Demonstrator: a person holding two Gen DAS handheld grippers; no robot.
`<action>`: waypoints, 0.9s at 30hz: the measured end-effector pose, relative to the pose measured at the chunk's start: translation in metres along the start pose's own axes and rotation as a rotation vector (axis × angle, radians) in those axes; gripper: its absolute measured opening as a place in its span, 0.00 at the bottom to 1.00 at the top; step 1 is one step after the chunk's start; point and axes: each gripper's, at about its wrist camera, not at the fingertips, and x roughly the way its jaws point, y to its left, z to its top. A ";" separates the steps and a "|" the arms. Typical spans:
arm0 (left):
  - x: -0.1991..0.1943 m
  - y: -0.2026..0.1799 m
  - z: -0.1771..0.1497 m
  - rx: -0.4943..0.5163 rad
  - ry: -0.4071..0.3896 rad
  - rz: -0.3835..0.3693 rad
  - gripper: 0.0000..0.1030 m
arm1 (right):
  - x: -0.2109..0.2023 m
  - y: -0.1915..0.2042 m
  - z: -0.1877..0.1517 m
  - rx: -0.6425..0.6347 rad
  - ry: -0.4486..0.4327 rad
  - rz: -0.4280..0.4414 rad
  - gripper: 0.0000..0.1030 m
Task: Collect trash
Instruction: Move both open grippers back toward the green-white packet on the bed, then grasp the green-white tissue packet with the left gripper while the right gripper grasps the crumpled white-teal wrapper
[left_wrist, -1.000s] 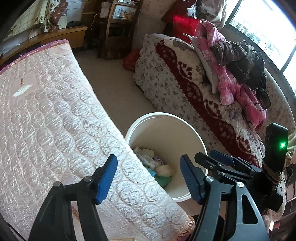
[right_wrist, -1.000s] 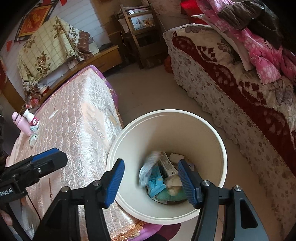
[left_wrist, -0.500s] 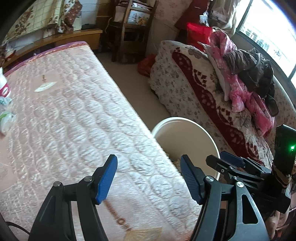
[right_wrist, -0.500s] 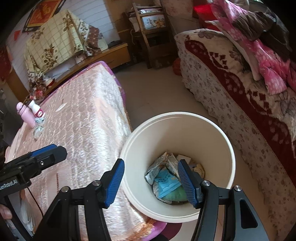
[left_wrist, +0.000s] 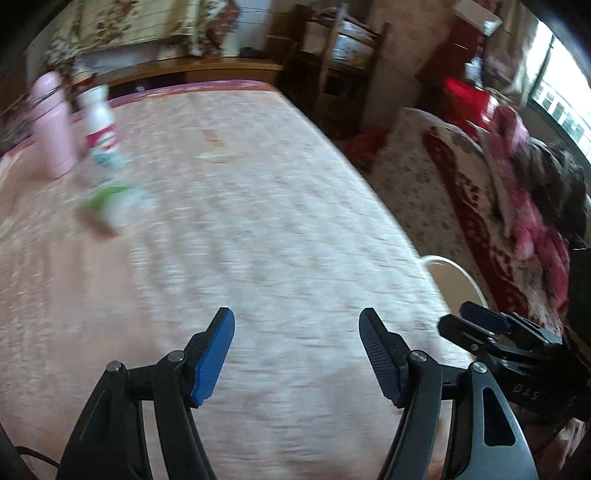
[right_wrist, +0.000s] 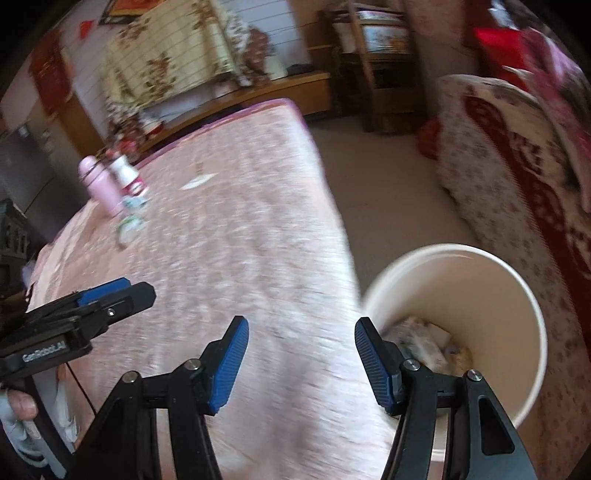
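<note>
A white bin (right_wrist: 480, 288) with several wrappers (right_wrist: 424, 343) inside stands on the floor at the right edge of the pink quilted bed (left_wrist: 240, 221); its rim shows in the left wrist view (left_wrist: 458, 273). Crumpled green-and-white trash (left_wrist: 114, 203) lies on the bed at the far left, also in the right wrist view (right_wrist: 129, 225). My left gripper (left_wrist: 297, 354) is open and empty above the bed. My right gripper (right_wrist: 301, 362) is open and empty, over the bed edge beside the bin.
A pink flask (left_wrist: 53, 125) and a white bottle with a red label (left_wrist: 99, 122) stand on the bed beside the trash. A second bed with a red-patterned cover and piled clothes (left_wrist: 517, 192) is at the right. A wooden shelf (left_wrist: 343, 66) stands behind.
Both grippers have swung left, away from the bin and over the bed. The flask, bottle and trash have come into view. Both stay open and empty.
</note>
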 end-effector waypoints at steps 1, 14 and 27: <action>-0.001 0.010 0.001 -0.011 -0.003 0.018 0.68 | 0.004 0.009 0.002 -0.012 0.004 0.013 0.62; 0.032 0.146 0.078 -0.349 -0.021 0.159 0.75 | 0.058 0.099 0.025 -0.146 0.065 0.114 0.62; 0.062 0.161 0.091 -0.285 0.009 0.247 0.45 | 0.099 0.125 0.053 -0.218 0.077 0.152 0.62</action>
